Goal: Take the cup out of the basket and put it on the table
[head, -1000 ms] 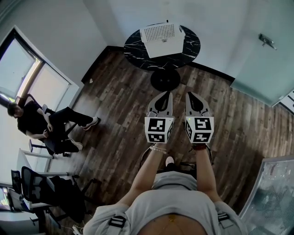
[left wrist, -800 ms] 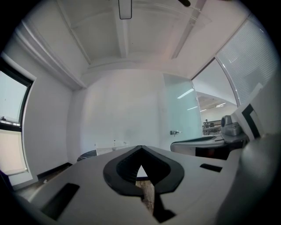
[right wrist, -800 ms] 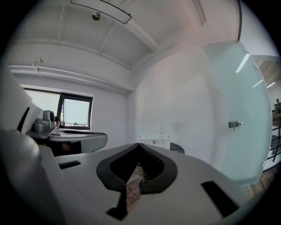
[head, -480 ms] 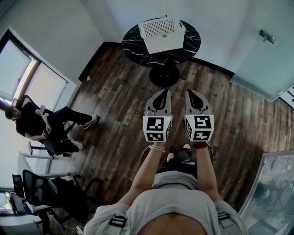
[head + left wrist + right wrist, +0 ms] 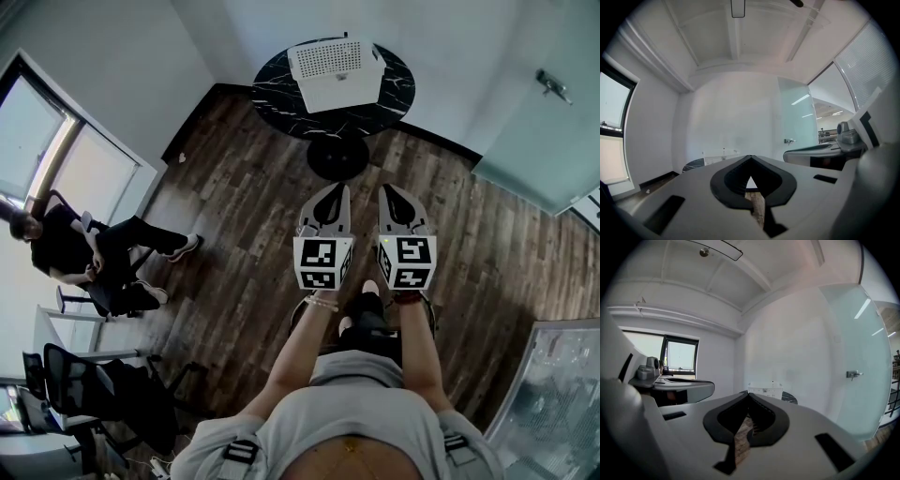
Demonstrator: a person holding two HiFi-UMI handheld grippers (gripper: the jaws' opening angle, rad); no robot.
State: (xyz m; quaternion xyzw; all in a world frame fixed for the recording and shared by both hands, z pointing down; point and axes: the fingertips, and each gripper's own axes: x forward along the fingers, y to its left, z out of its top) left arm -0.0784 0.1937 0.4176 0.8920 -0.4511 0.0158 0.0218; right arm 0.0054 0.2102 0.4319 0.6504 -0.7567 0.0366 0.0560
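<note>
While I stand on the wooden floor [image 5: 234, 206], I hold two tongs side by side, both forearms stretched forward and parallel, pointing at twelve o'clock. The left cube [image 5: 323, 264] and the right cube [image 5: 406, 262] each show black-and-white square markers. The left gripper [image 5: 337, 191] has its jaws closed tip to tip with nothing between them; the right gripper [image 5: 387, 191] is likewise closed and empty. At twelve o'clock, well apart from the tips, one round black marble table [image 5: 277, 98] bears one white perforated basket [image 5: 337, 94]; the cup I cannot make out from here. One seated person [image 5: 70, 246] is at nine o'clock
</note>
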